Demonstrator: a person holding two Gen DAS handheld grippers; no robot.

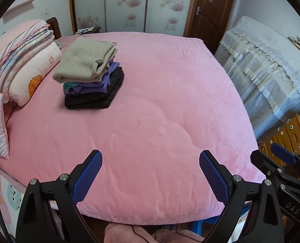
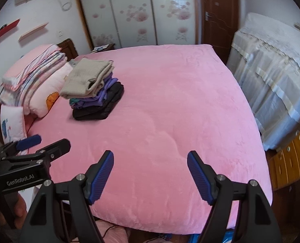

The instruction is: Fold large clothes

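Note:
A stack of folded clothes [image 1: 91,75] sits on the pink bed [image 1: 160,121] at the far left: a beige knit on top, purple garments under it, a black one at the bottom. It also shows in the right wrist view [image 2: 95,91]. My left gripper [image 1: 151,158] is open and empty above the bed's near edge. My right gripper [image 2: 150,158] is open and empty above the same edge. The right gripper shows at the right of the left wrist view [image 1: 281,160]. The left gripper shows at the left of the right wrist view [image 2: 42,141].
Folded quilts and pillows [image 1: 22,64] lie along the bed's left side. A cloth-covered piece of furniture [image 1: 271,70] stands to the right, with wooden drawers [image 1: 287,135] below it. A wardrobe [image 1: 129,6] and a brown door [image 1: 210,10] are behind the bed.

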